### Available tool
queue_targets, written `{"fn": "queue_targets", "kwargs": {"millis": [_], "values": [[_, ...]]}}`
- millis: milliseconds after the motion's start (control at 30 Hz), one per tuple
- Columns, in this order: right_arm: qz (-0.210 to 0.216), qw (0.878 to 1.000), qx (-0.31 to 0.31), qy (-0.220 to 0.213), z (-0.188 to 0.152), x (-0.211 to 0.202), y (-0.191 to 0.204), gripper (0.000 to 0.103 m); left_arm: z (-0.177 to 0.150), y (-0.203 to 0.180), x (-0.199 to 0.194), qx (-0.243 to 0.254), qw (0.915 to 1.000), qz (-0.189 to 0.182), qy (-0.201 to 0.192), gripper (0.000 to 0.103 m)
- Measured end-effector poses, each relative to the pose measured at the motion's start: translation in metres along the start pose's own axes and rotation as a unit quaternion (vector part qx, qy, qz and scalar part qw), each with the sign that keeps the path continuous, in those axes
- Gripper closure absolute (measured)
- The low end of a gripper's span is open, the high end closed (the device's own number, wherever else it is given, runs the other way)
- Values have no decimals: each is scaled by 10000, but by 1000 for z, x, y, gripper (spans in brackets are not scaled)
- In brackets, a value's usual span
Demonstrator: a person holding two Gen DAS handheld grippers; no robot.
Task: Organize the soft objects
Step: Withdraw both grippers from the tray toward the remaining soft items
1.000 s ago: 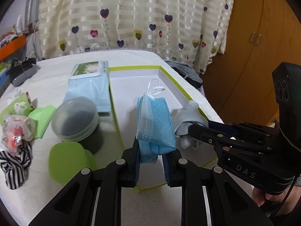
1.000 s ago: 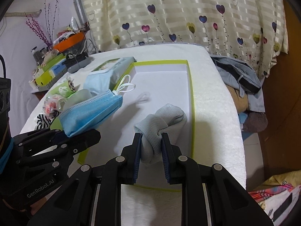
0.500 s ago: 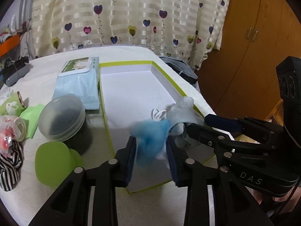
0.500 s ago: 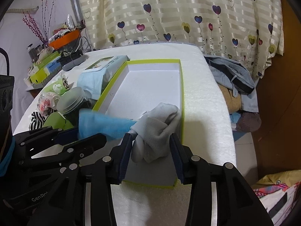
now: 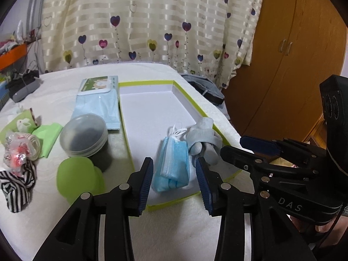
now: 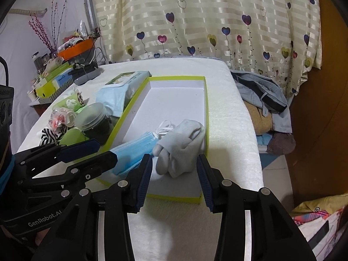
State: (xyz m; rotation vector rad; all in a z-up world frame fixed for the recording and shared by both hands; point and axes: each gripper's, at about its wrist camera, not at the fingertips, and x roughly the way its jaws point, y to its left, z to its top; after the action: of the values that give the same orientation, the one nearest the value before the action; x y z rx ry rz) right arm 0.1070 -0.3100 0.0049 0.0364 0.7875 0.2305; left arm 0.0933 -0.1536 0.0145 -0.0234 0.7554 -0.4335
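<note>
1. Fingers of both grippers stand spread, nothing pinched. Left gripper (image 5: 174, 179): jaws opening, the blue face mask (image 5: 173, 165) lying loose between them, pads clear of it. Right gripper (image 6: 174, 177): jaws apart, the grey sock (image 6: 181, 146) lying between them, untouched.
2. Table (image 5: 184, 228): white, padded cover. On it the shallow white box with green rim (image 5: 125, 117), long axis running away from both grippers.
3. Both soft things rest in the box's near end, mask on the left, sock on the right, touching each other. The mask's long axis runs along the box.
4. Left of the box, outside it: wipes pack (image 5: 97, 100), lidded grey jar (image 5: 83, 134), green cup (image 5: 75, 179).
5. Striped black-and-white cloth (image 5: 16, 184) lies at the near left, well apart from the box. My reading: next soft thing to fetch lies leftward, so the left gripper is the nearer one.
</note>
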Motion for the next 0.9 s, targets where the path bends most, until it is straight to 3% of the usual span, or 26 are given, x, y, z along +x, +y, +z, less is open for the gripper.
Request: {"fn": "queue_targets", "kwargs": {"millis": [267,400,900], "values": [[79,9998,-57,-177,-2,-17,15,58,-7,5,-29,28,9997,98,-242,58],[145,9995,-123,-254,-4,-26,27,52,-13,12,-43,-54,9994,143,-317,57],[488,9971,-456,-372,-15,-39,77,52,-37,52,-81,-511,9968,366,-488,56]]}}
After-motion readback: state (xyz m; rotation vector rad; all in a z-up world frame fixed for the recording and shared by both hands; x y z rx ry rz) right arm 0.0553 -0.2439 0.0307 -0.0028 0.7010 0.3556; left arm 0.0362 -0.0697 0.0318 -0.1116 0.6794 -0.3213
